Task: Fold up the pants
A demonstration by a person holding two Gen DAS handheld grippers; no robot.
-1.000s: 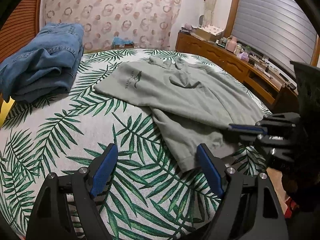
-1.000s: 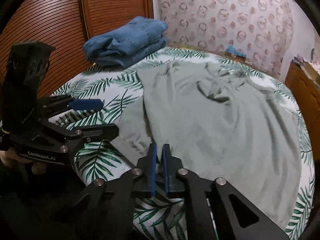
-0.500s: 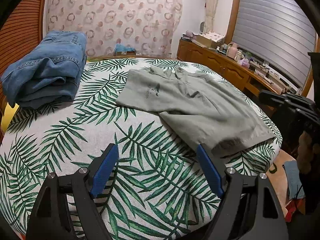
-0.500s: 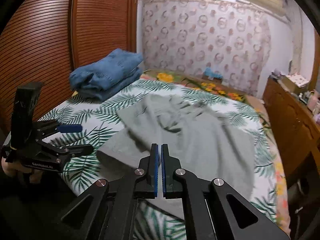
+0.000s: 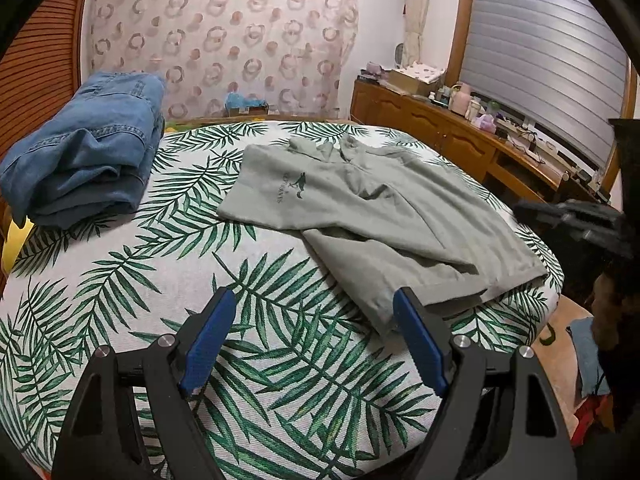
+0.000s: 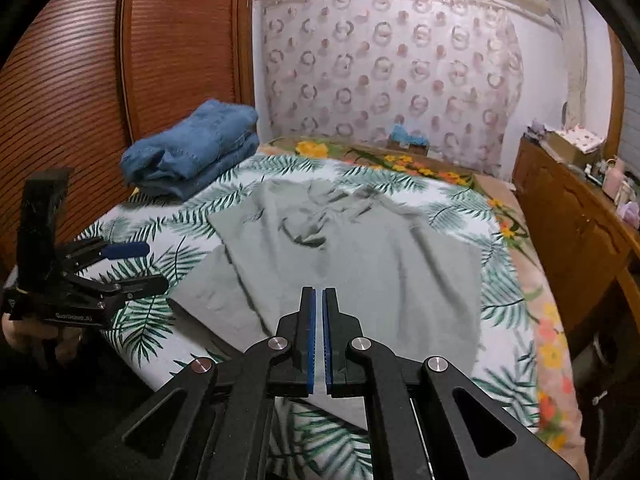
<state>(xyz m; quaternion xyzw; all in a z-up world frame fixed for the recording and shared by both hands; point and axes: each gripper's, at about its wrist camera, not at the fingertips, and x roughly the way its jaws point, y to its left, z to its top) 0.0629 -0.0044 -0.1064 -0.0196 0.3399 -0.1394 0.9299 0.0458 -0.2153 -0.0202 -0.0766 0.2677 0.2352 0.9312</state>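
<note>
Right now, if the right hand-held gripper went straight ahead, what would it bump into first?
Probably the grey-green garment spread on the bed: the shut right hand-held gripper points over its near part. Depth is unclear, so it might pass above.

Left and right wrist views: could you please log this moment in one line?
left gripper: open, empty | right gripper: shut, empty | grey garment: flat on bed | jeans: folded

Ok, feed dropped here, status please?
Left gripper open, empty. Right gripper shut, empty. Grey garment flat on bed. Folded jeans far corner, nothing blocking.
</note>
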